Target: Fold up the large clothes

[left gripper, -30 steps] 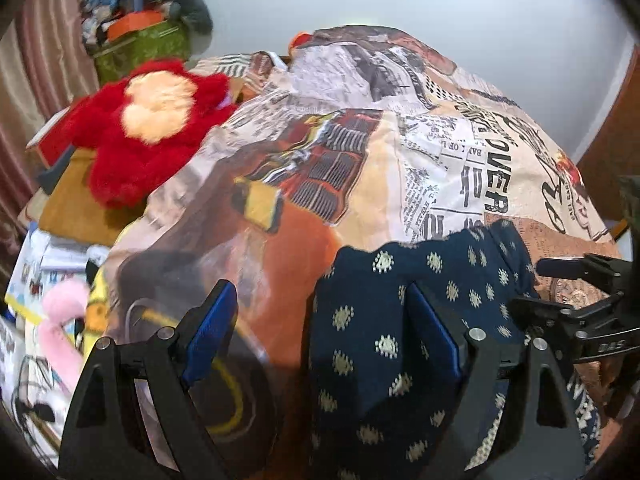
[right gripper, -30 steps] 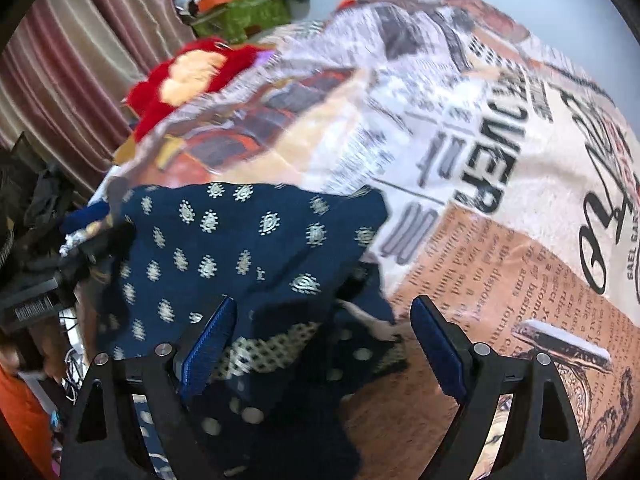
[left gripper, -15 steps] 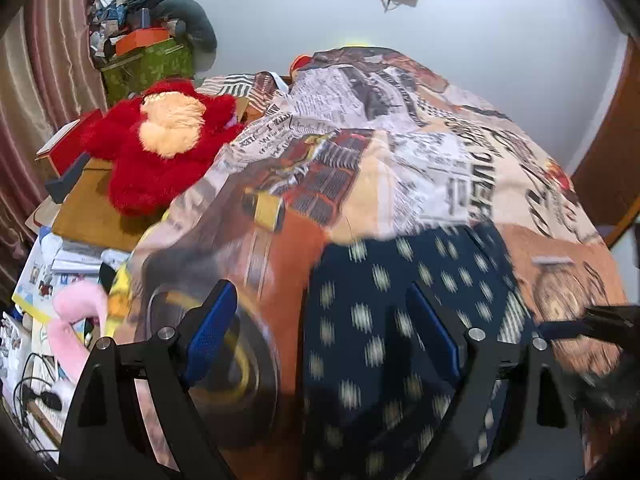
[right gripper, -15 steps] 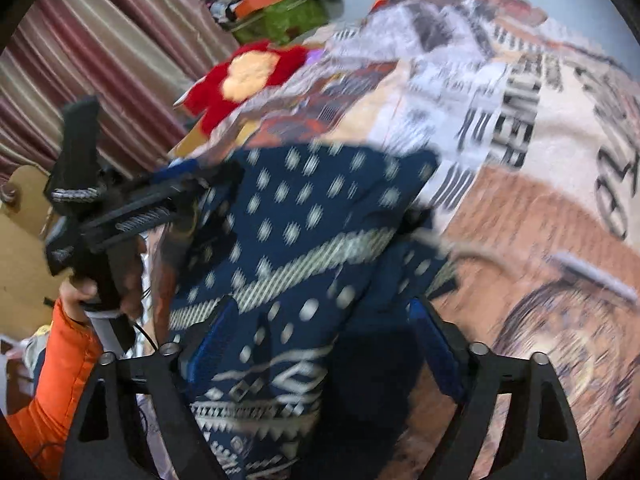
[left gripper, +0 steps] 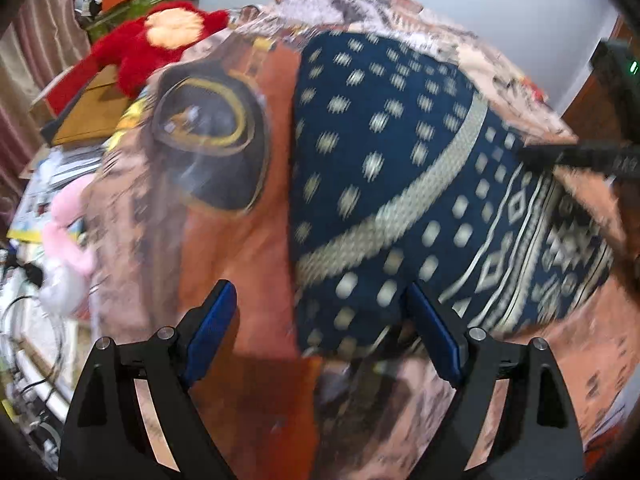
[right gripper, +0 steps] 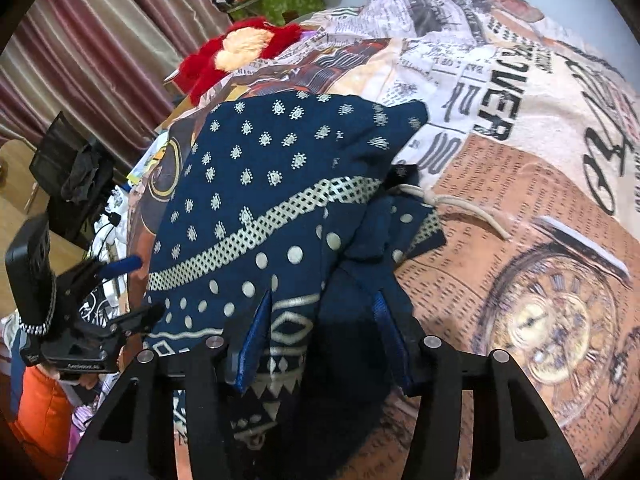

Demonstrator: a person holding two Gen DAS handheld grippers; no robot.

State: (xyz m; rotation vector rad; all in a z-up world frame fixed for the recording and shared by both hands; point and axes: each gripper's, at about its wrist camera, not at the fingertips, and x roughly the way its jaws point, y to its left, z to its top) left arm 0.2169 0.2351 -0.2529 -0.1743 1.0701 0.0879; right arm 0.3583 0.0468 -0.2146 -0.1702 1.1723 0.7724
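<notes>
So far the navy garment (right gripper: 280, 208) lies partly doubled on the bed (right gripper: 520, 168), unfinished; right gripper (right gripper: 320, 336) pinches its 6 o'clock hem, left gripper (left gripper: 320, 328) spread at 9 o'clock.

Garment (right gripper: 280, 184) on bedspread (right gripper: 520, 152), plush toy (right gripper: 240, 52) behind

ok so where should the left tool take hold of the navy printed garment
Grip the near-left corner of the navy garment, where its straight left edge meets the hem. Come in from the left, low over the bedspread: that edge looks free there, and the open left tool sits right before it. The right tool seems to grip the other end.
</notes>
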